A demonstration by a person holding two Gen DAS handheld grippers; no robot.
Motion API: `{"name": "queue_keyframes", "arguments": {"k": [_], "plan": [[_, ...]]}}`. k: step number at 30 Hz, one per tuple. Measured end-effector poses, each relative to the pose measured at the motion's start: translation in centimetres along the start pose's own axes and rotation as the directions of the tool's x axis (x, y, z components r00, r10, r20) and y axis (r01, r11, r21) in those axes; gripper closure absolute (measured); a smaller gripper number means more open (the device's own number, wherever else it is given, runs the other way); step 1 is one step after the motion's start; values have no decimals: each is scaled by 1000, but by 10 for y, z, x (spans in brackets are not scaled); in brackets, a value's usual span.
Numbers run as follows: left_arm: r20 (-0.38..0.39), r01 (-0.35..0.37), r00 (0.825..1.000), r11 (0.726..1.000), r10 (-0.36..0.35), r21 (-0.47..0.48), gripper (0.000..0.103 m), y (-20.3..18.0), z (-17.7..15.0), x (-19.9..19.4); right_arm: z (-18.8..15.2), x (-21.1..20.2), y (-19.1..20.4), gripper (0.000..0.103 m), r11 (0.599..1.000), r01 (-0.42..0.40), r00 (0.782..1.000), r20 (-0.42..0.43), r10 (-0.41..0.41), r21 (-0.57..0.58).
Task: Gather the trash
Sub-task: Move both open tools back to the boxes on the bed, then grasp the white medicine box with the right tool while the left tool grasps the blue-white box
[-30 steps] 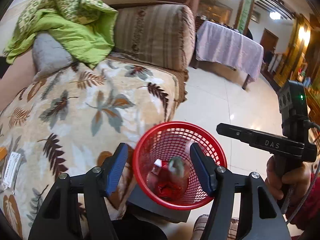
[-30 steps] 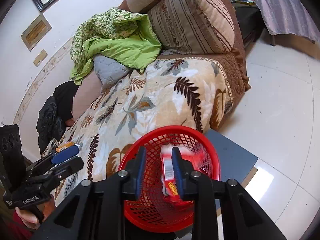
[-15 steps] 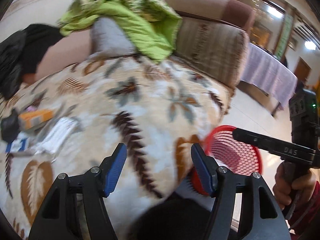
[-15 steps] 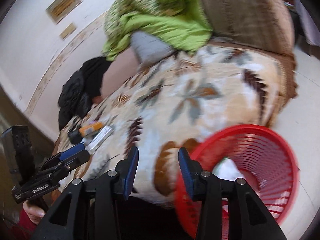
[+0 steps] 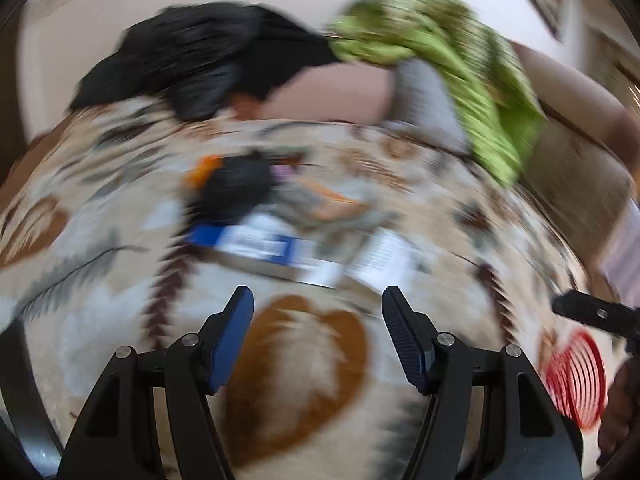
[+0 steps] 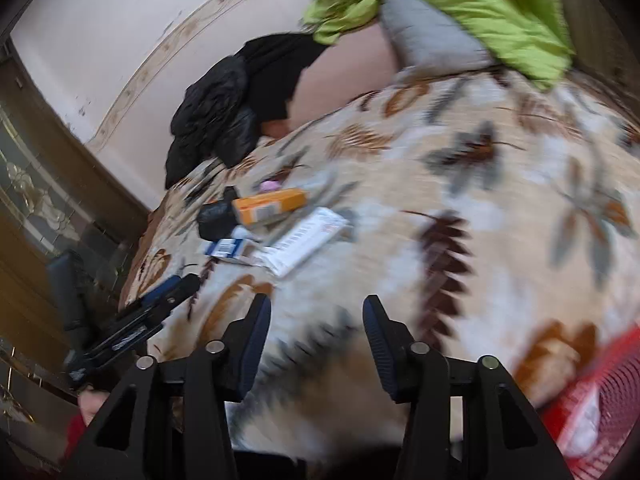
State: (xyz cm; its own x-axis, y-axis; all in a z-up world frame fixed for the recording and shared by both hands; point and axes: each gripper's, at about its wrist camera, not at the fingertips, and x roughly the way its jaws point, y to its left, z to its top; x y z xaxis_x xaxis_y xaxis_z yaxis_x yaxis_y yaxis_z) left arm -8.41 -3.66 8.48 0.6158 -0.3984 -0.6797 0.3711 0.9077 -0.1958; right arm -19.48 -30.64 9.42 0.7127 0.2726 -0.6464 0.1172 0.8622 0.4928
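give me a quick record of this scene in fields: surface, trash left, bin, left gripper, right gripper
surface: leaf-print blanket over a sofa
trash left: orange box, white packet, blue-and-white box, black lump, all in one cluster on the blanket
bin: red basket at the lower right edge, something red and white inside
left gripper: open, nothing between the fingers
right gripper: jaws opening, nothing between them
other: green quilt and black clothing at the back
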Motion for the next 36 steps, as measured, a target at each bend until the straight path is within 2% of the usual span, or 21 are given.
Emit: {"name": "queue_keyframes", "arguments": {"k": [2,3,4,6,8,10,13,14,15,17,19,20,22,24,26,28,30,31,33,36], "plan": [[12,-80,997,996,80,-42,37,27,-1,11,13,30,12,28,1000,22,999,-32,-22,-3],[-9,-125,992,990,125,-60,37,40,0,18,20,48,16,28,1000,20,998,-53,-19,8],[-33,-130,991,987,127,-98,37,52,3,23,25,62,17,28,1000,22,997,-70,-20,22],[-30,-105,994,977,101,-185,37,73,7,22,32,89,16,28,997,44,992,-118,-36,68],[-29,-123,992,970,120,-208,37,82,10,23,38,119,11,28,988,68,986,-161,-46,135],[-39,-133,991,963,128,-234,37,90,10,25,43,143,11,28,978,126,977,-191,-93,168],[-61,-135,991,956,123,-259,37,94,8,29,48,174,13,28,963,217,956,-233,-176,160],[-65,-135,990,955,123,-262,37,94,8,30,49,185,16,28,962,229,951,-244,-189,149],[-66,-135,990,955,122,-263,37,94,8,30,50,197,20,24,958,264,936,-271,-226,113],[-67,-138,990,957,124,-257,37,91,8,31,51,206,32,19,951,306,922,-259,-286,38],[-66,-143,989,957,130,-253,37,91,8,31,51,213,45,27,951,305,923,-233,-306,-44],[-66,-148,989,956,135,-255,37,92,9,31,50,218,52,36,944,312,916,-230,-329,-105],[-71,-151,988,952,137,-266,37,96,9,32,47,219,59,39,951,277,928,-219,-303,-141],[-74,-150,988,946,134,-287,37,101,9,33,39,216,65,41,973,179,951,-226,-209,-144],[-77,-142,989,942,125,-305,37,105,8,33,27,212,77,42,976,107,961,-230,-151,-192],[-79,-133,990,934,113,-332,37,110,7,33,10,206,92,42,969,26,966,-243,-88,-245],[-84,-125,991,929,102,-349,37,113,6,34,-3,204,96,44,975,-131,946,-315,69,-179],[-84,-123,992,927,99,-355,37,114,5,34,-9,198,98,44,973,-138,945,-318,73,-187],[-84,-112,993,925,88,-364,37,115,5,35,-11,185,95,44,972,-82,964,-264,22,-220],[-88,-77,995,936,49,-342,37,108,8,42,0,163,75,44,984,-15,983,-182,-17,-176]]}}
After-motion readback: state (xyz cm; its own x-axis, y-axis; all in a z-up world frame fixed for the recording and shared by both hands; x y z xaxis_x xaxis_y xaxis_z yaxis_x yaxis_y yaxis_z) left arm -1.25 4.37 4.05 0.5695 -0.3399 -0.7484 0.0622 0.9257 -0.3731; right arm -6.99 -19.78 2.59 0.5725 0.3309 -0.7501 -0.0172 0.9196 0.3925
